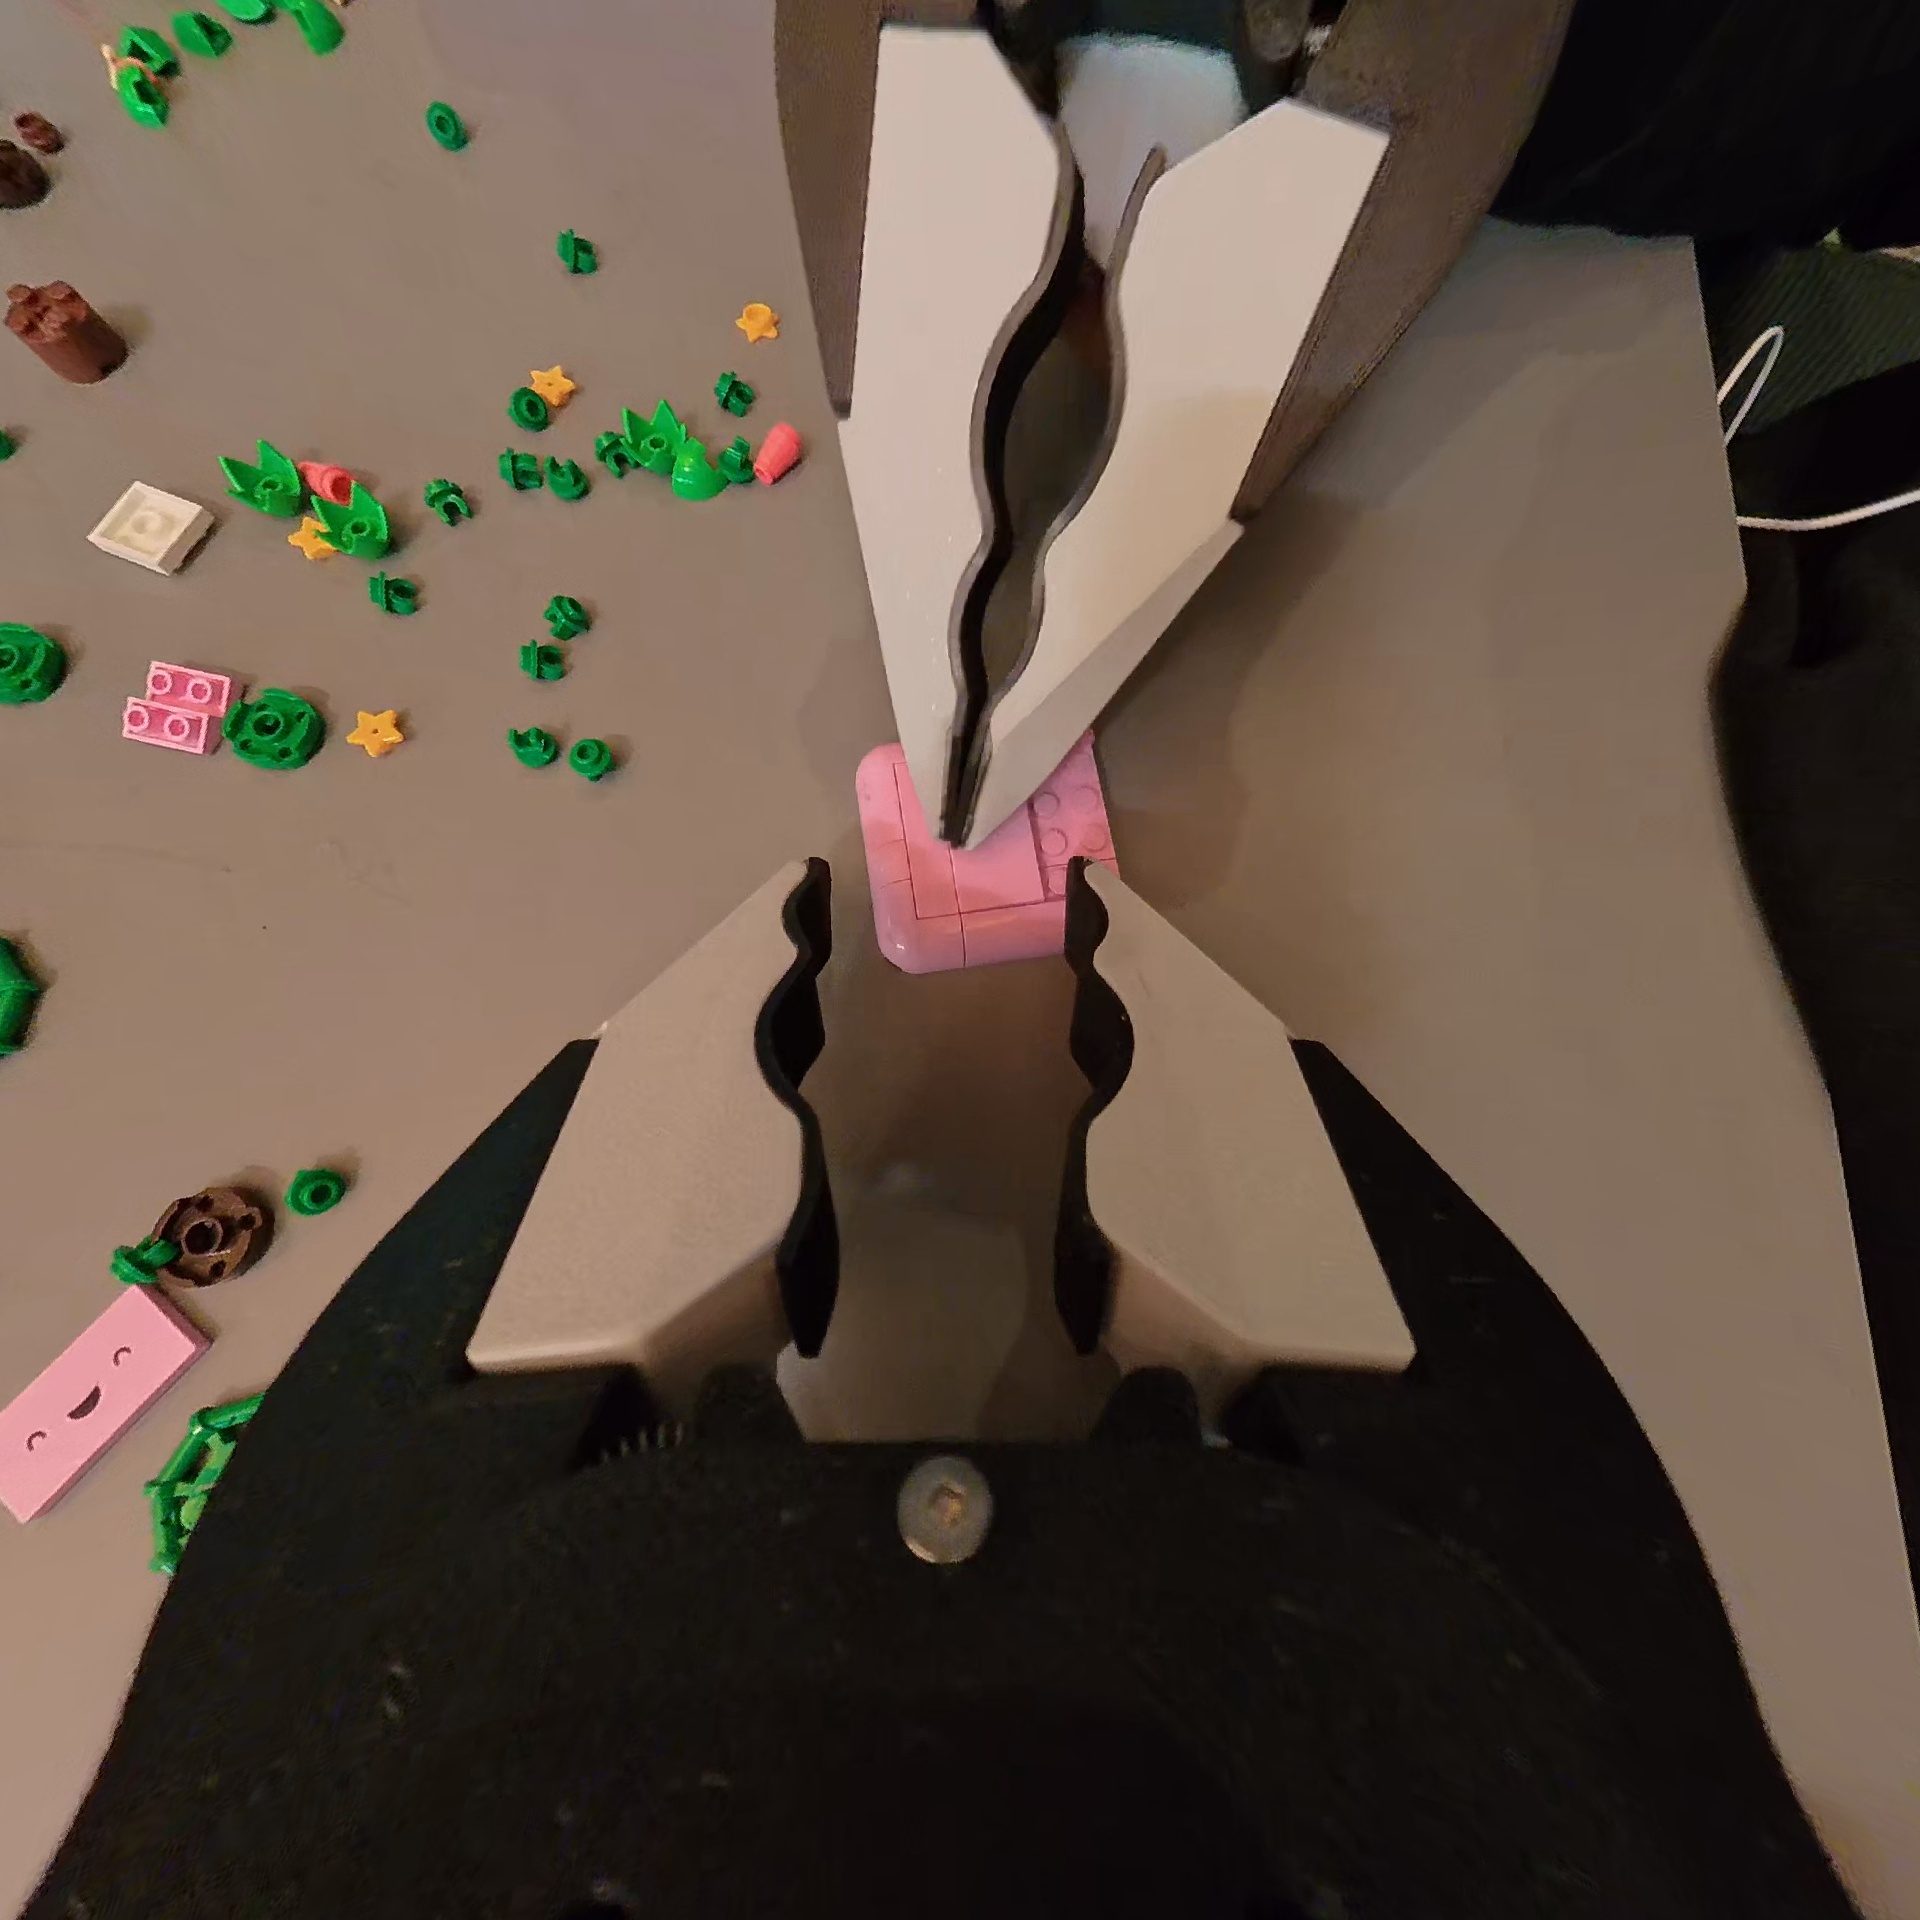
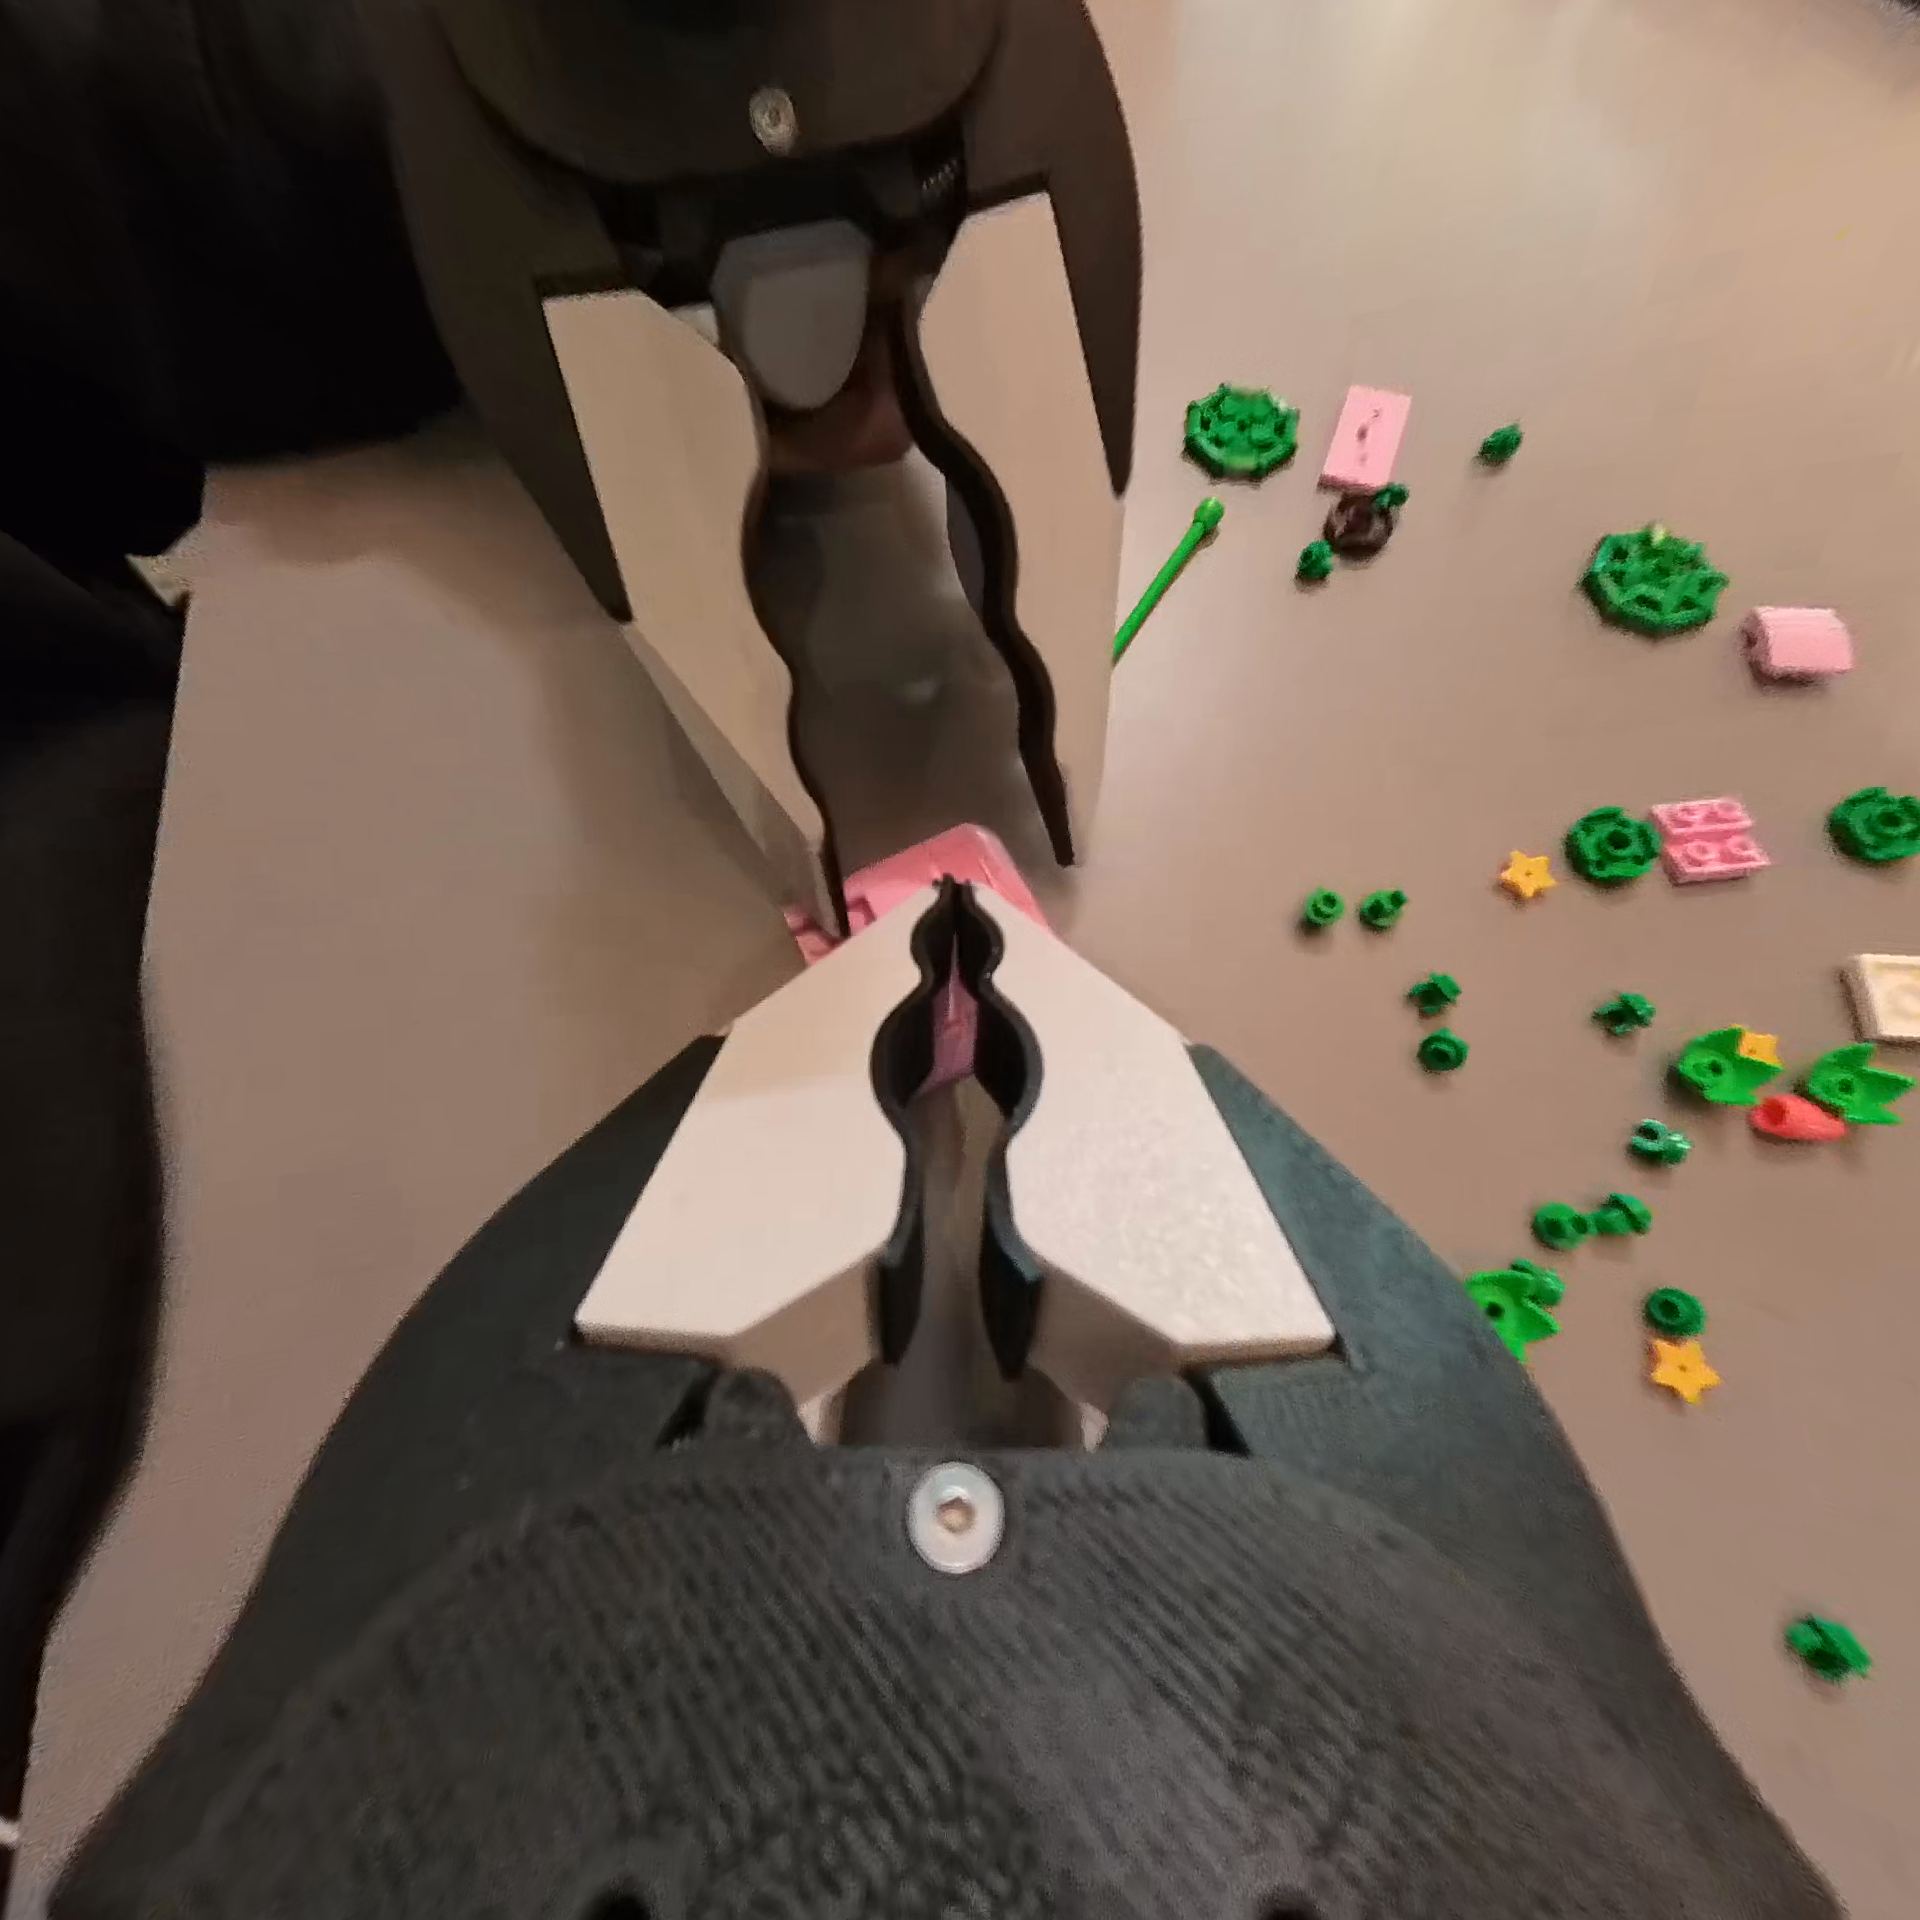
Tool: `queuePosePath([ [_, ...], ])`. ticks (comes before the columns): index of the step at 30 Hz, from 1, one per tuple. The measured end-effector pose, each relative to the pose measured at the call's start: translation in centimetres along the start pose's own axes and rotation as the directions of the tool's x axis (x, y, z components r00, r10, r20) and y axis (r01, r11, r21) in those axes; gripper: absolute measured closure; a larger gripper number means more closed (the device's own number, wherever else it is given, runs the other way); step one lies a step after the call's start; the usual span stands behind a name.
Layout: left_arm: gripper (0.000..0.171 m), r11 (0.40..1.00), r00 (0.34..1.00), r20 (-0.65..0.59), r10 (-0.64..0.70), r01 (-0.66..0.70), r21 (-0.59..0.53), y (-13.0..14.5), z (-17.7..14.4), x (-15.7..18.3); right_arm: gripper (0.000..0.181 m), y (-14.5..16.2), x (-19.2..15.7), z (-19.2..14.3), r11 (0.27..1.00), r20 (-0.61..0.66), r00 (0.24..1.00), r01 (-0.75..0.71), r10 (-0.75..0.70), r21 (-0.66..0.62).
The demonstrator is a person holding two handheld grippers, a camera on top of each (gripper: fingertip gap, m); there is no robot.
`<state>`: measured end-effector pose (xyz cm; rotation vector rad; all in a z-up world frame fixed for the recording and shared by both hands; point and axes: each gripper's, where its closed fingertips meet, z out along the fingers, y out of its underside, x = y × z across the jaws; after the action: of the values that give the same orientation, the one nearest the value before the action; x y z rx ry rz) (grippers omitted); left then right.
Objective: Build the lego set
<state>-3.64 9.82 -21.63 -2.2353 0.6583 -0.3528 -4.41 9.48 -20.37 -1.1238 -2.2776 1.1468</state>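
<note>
A pink lego block (image 1: pixel 977 914), built of tiles with a studded patch on its right, lies on the grey table. My left gripper (image 1: pixel 951 878) is open, with its tips on either side of the block's near edge. My right gripper (image 1: pixel 958 826) comes in from the far side, shut, with its tip on top of the block. In the right wrist view my right gripper (image 2: pixel 951 891) is shut over the block (image 2: pixel 935 857). A pink sliver shows through the gap between its pads; I cannot tell whether it is a held piece. The left gripper's fingers (image 2: pixel 665 499) straddle the block there.
Loose pieces lie to the left: green leaves (image 1: pixel 358 520), yellow stars (image 1: pixel 374 730), pink plates (image 1: pixel 177 707), a white tile (image 1: pixel 151 527), a brown cylinder (image 1: pixel 68 332), a pink face tile (image 1: pixel 88 1403). The table's right edge (image 1: pixel 1756 727) is close, with a white cable (image 1: pixel 1766 416) beyond it. Left and right tips are no more than a few centimetres apart. The pink face tile (image 1: pixel 88 1403) is about 15 cm from both grippers' fingertips. My right wrist view (image 2: pixel 1361 431) looks at it from another angle.
</note>
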Motion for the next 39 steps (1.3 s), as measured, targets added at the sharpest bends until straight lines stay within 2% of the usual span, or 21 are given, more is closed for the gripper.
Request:
queuePosePath([
  [2, 0.128, 1.000, 1.000, 0.001, 0.000, 0.000, 0.000, 0.0, 0.0, 0.0, 0.181, -0.8, -0.5, -0.3, 0.999, 0.016, 1.000, 0.002, -0.003, 0.039],
  [4, 0.128, 1.000, 1.000, 0.000, -0.001, 0.001, 0.000, 0.0, 0.0, 0.0, 0.181, 0.5, -0.4, 0.5, 1.000, 0.012, 1.000, -0.008, 0.008, -0.024],
  [7, 0.127, 1.000, 1.000, 0.000, 0.000, 0.000, -0.003, 0.0, 0.0, 0.0, 0.181, 0.4, 0.2, 0.1, 1.000, -0.007, 1.000, -0.007, 0.007, -0.028],
  [9, 0.127, 1.000, 1.000, 0.002, 0.001, -0.001, -0.002, 0.0, 0.0, 0.0, 0.181, -0.7, 0.4, -0.8, 0.999, -0.022, 1.000, 0.003, -0.002, 0.041],
  [11, 0.127, 1.000, 1.000, 0.001, 0.001, -0.001, -0.002, 0.0, 0.0, 0.0, 0.181, -1.8, -0.4, -1.2, 0.994, 0.048, 0.998, -0.042, 0.037, 0.100],
  [13, 0.127, 1.000, 1.000, -0.001, -0.002, 0.002, -0.003, 0.0, 0.0, 0.0, 0.181, 0.4, -0.6, 0.0, 0.999, 0.058, 0.997, -0.039, 0.040, -0.018],
  [16, 0.127, 1.000, 1.000, -0.001, -0.004, 0.004, -0.003, 0.0, 0.0, 0.0, 0.181, 0.4, -0.5, 0.1, 0.999, 0.059, 0.998, -0.027, 0.028, -0.019],
  [21, 0.127, 1.000, 1.000, 0.001, -0.006, 0.006, 0.000, 0.0, 0.0, -0.1, 0.181, -1.0, 0.9, -2.0, 0.999, -0.005, 1.000, -0.023, 0.023, 0.047],
  [24, 0.133, 0.998, 0.999, -0.004, -0.039, 0.040, 0.044, -0.5, -0.5, -0.4, 0.181, -0.7, 1.6, -2.4, 0.999, -0.033, 0.999, -0.011, 0.012, 0.041],
  [28, 0.138, 0.988, 0.996, -0.050, -0.080, 0.086, 0.131, -1.4, -1.5, -0.5, 0.181, -0.8, 0.9, -2.4, 0.999, 0.009, 1.000, -0.016, 0.015, 0.049],
  [30, 0.144, 0.985, 0.995, -0.072, -0.067, 0.077, 0.152, -1.8, -1.6, 0.0, 0.181, -0.1, 0.7, -2.0, 1.000, 0.021, 1.000, -0.011, 0.011, 0.011],
  [32, 0.162, 0.990, 0.996, -0.081, -0.042, 0.053, 0.130, -1.6, -1.2, 0.5, 0.181, 1.4, 0.4, -1.3, 0.997, 0.040, 0.999, -0.008, 0.011, -0.073],
  [33, 0.171, 0.994, 0.997, -0.060, -0.037, 0.044, 0.105, -1.3, -0.9, 0.4, 0.181, 1.3, 0.3, -1.3, 0.998, 0.045, 0.999, -0.015, 0.018, -0.065],
  [36, 0.171, 0.999, 0.999, -0.032, -0.020, 0.021, 0.028, -0.5, -0.1, 0.4, 0.181, 0.7, 0.9, -1.8, 0.999, 0.006, 1.000, 0.017, -0.017, -0.038],
  [39, 0.171, 0.999, 0.999, -0.029, -0.016, 0.017, 0.031, -0.5, -0.2, 0.4, 0.181, -0.3, -0.1, -2.2, 0.999, 0.078, 0.997, -0.028, 0.026, 0.019],
])
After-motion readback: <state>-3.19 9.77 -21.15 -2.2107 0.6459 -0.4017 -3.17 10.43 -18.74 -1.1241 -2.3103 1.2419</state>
